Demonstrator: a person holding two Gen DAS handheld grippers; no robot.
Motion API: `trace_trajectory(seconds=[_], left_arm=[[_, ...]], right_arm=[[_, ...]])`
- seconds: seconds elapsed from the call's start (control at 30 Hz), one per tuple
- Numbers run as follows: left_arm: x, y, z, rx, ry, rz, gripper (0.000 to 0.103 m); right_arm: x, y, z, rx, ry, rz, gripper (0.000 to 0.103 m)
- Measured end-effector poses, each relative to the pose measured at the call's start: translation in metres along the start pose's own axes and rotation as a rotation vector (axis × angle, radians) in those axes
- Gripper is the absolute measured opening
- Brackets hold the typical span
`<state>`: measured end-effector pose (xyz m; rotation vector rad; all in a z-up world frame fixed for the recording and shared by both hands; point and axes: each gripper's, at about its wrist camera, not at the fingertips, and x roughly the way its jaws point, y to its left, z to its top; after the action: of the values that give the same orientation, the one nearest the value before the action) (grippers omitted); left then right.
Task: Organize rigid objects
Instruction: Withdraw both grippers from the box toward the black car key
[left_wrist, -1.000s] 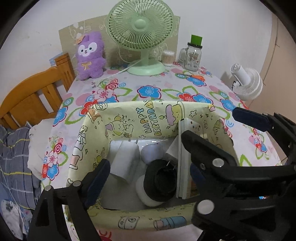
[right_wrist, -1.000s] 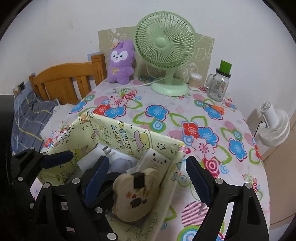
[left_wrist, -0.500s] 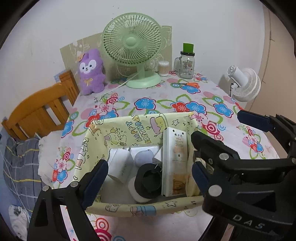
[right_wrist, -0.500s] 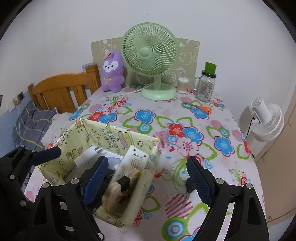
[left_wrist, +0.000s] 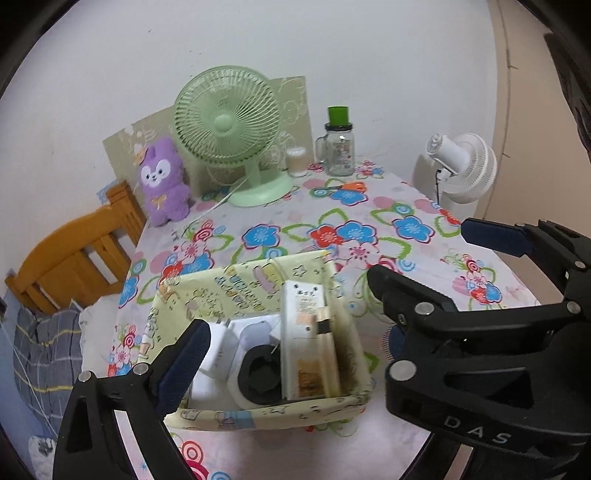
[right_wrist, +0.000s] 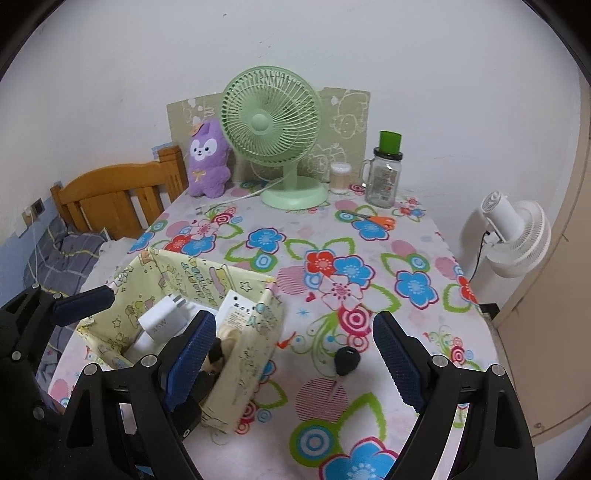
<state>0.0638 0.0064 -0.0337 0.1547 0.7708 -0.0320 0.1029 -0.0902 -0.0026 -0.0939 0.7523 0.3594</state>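
The left gripper (left_wrist: 284, 336) hung above the near half of the fabric storage box (left_wrist: 207, 291), its jaws opening wide with nothing pressed between the pads; the box and its contents merely showed through the gap. In the left wrist view the box sat at lower centre on the flowered tablecloth (left_wrist: 369, 206), holding a white charger (left_wrist: 218, 350), a black-rimmed round piece (left_wrist: 260, 380) and an upright white card package (left_wrist: 303, 332) along its right wall. The right gripper (right_wrist: 295, 350) stood with its fingers spread apart and empty, over the cloth just right of the box (right_wrist: 255, 350). Between its fingers, low in the right wrist view, a small black object (right_wrist: 347, 360) lay on the cloth, apart from the box. At the top of both views stood a green desk fan (right_wrist: 273, 125), a purple plush toy (right_wrist: 207, 162) and a glass jar (right_wrist: 384, 177) with a green cap.
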Motion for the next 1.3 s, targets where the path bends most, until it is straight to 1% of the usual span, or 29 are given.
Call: trace_trajectory(seconds=[0.1,0.23,0.57,0.83,1.3], left_arm=[[-0.002,-0.006,0.001,0.007,-0.004,-0.010,0.098],[-0.004,-0.013,0.003,-0.009,-0.002,-0.036,0.098],[-0.006,-0.031,0.007,-0.005,-0.006,-0.069,0.099],[-0.001,-0.047,0.010,-0.006,-0.006,-0.096,0.099],[0.015,-0.072,0.013,-0.011,-0.012,-0.117,0.099]], right_arm=[[-0.004,-0.004,-0.001,-0.004,-0.004,-0.010,0.089],[-0.010,-0.010,-0.002,0.001,-0.006,-0.017,0.089],[-0.020,-0.027,-0.009,0.022,-0.011,-0.042,0.090],[-0.025,-0.042,-0.012,0.027,-0.016,-0.065,0.093],[-0.017,-0.072,-0.020,0.061,0.005,-0.082,0.096]])
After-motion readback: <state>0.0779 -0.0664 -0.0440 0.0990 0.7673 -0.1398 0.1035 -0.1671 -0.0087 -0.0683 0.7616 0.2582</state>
